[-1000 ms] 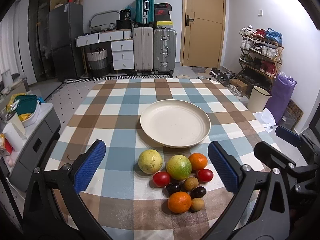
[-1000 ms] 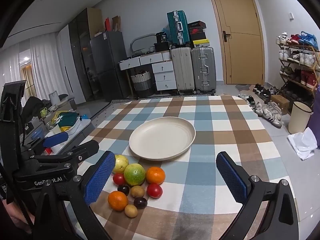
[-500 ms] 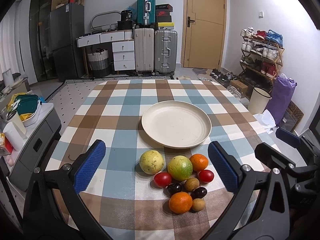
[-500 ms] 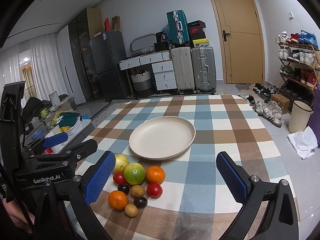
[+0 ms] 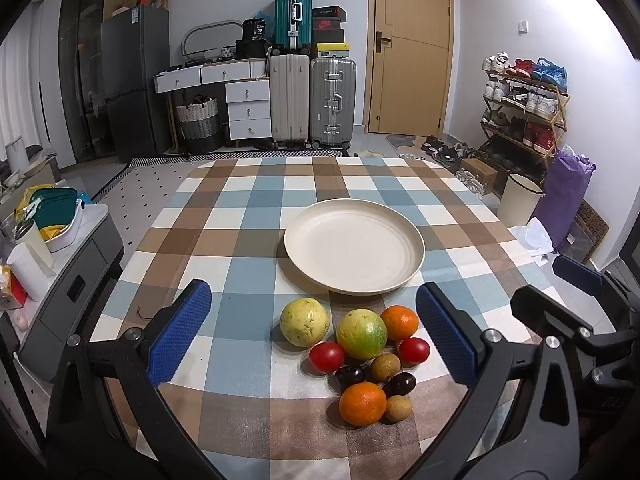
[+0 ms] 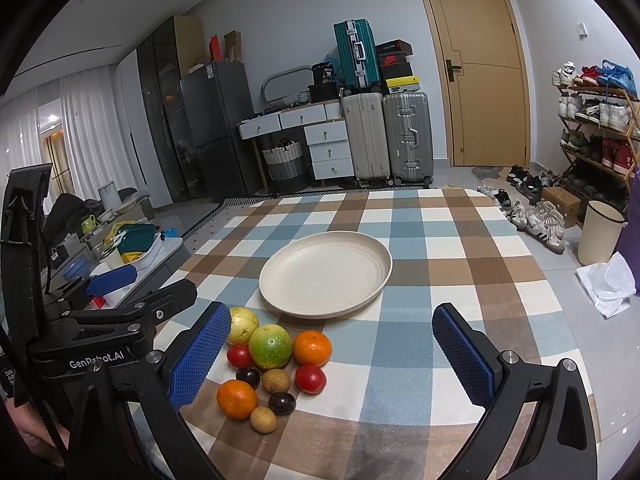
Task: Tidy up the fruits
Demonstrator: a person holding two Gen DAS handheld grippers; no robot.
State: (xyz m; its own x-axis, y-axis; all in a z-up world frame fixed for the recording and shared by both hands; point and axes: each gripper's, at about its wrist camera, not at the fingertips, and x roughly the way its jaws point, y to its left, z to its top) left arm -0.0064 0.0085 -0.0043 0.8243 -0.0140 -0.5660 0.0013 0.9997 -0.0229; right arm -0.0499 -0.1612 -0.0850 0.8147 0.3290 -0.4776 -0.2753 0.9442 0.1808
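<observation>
We hold both tools wide open and empty – left tool (image 5: 314, 336), right tool (image 6: 332, 354) – above the fruits (image 5: 362, 354), clustered on the bench just before the empty plate (image 5: 354, 246) (probably their destination).

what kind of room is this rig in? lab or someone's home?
Most likely a lived-in home, an entry or dining area rather than a lab: stacked suitcases by the door, a shoe rack full of sneakers, a fridge, and a checkered tablecloth.
</observation>
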